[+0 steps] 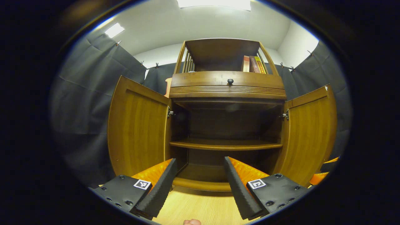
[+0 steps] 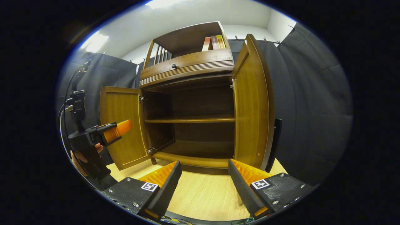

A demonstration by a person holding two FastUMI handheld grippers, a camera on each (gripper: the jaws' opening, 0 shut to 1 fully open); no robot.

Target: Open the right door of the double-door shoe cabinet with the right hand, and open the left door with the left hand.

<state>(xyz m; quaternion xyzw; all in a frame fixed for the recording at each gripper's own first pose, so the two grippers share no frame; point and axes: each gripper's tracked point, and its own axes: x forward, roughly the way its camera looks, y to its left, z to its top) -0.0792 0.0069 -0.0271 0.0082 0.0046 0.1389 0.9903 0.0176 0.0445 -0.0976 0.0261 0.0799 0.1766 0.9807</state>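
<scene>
Fingertip (image 1: 191, 222) cut off below shoe cabinet (image 1: 227, 89).

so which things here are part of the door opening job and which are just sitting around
Part of the job:
- left brown wooden cabinet door, open
- right brown wooden cabinet door, open
- left gripper, jaws apart
- right gripper, jaws apart

Just there:
- upright books on the top shelf
- small dark round drawer knob

The cabinet (image 1: 227, 87) is warm brown wood with vertical grain; the floor (image 2: 203, 193) is pale, straw-coloured wood; the curtains (image 1: 84, 103) are dark grey.
</scene>
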